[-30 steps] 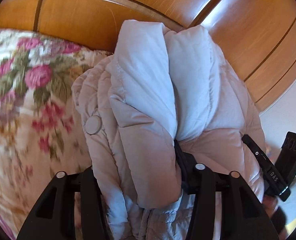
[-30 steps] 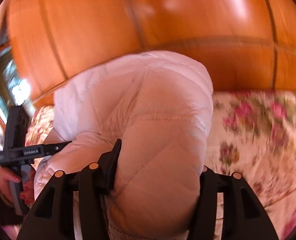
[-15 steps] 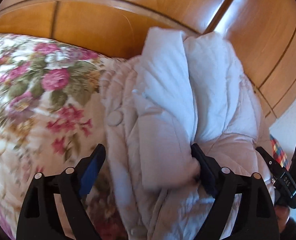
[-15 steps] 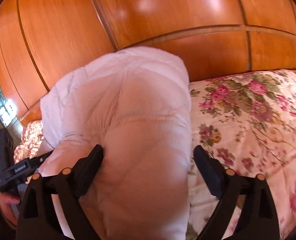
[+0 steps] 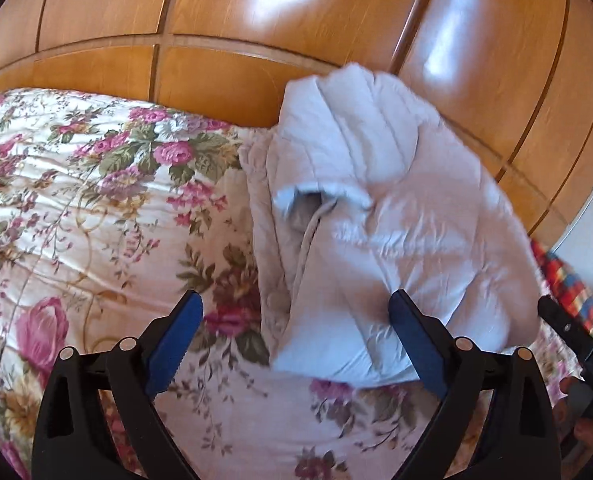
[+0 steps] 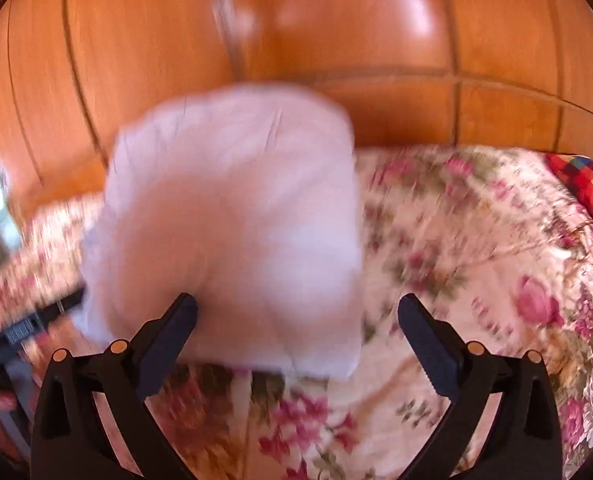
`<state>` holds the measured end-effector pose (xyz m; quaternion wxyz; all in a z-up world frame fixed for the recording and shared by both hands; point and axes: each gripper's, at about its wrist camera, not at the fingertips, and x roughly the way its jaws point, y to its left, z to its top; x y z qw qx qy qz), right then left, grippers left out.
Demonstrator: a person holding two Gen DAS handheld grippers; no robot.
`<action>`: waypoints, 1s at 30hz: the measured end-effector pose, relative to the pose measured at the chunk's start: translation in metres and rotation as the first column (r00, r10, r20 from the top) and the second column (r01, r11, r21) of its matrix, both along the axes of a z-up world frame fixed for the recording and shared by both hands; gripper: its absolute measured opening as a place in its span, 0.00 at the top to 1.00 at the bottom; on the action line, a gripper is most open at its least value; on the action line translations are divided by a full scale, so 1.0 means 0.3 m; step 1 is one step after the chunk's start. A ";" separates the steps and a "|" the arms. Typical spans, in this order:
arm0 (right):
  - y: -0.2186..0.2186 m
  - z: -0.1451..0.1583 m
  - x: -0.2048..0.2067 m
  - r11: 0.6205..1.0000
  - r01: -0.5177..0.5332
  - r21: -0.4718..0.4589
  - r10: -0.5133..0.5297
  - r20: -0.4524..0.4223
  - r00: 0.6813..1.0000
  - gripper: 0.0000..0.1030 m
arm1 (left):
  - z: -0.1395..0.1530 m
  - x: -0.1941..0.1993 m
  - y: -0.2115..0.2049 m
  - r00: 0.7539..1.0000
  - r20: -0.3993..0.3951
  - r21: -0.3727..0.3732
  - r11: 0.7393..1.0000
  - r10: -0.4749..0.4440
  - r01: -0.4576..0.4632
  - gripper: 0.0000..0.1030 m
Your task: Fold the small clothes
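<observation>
A pale pink padded jacket lies folded in a bundle on the floral bedspread, against the wooden headboard. My left gripper is open and empty, its jaws spread wide just short of the bundle's near edge. In the right wrist view the jacket is blurred and lies on the bedspread. My right gripper is open and empty, with the bundle's near edge between its jaws.
The wooden headboard rises behind the jacket. A red checked cloth lies at the right edge of the bed. The other gripper shows at the right edge of the left wrist view and the left edge of the right wrist view.
Both grippers have opened and let go of the jacket, then drawn back. The jacket has dropped onto the bedspread in a folded bundle.
</observation>
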<state>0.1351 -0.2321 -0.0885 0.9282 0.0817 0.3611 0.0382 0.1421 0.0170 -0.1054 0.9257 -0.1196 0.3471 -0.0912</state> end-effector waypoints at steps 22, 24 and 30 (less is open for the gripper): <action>0.050 0.074 -0.370 0.987 0.020 -0.162 -0.018 0.018 1.000 0.02 | 0.053 -0.289 -0.106 0.995 0.099 0.283 0.958 0.019 -0.046 0.03; 0.041 0.104 -0.397 0.989 0.049 -0.141 -0.043 0.043 0.998 0.02 | 0.071 -0.310 -0.105 0.993 0.111 0.292 0.954 0.035 -0.066 0.03; 0.045 0.198 -0.438 0.993 0.079 -0.091 -0.070 0.100 0.993 0.02 | 0.121 -0.390 -0.099 0.987 0.149 0.323 0.940 0.063 -0.109 0.03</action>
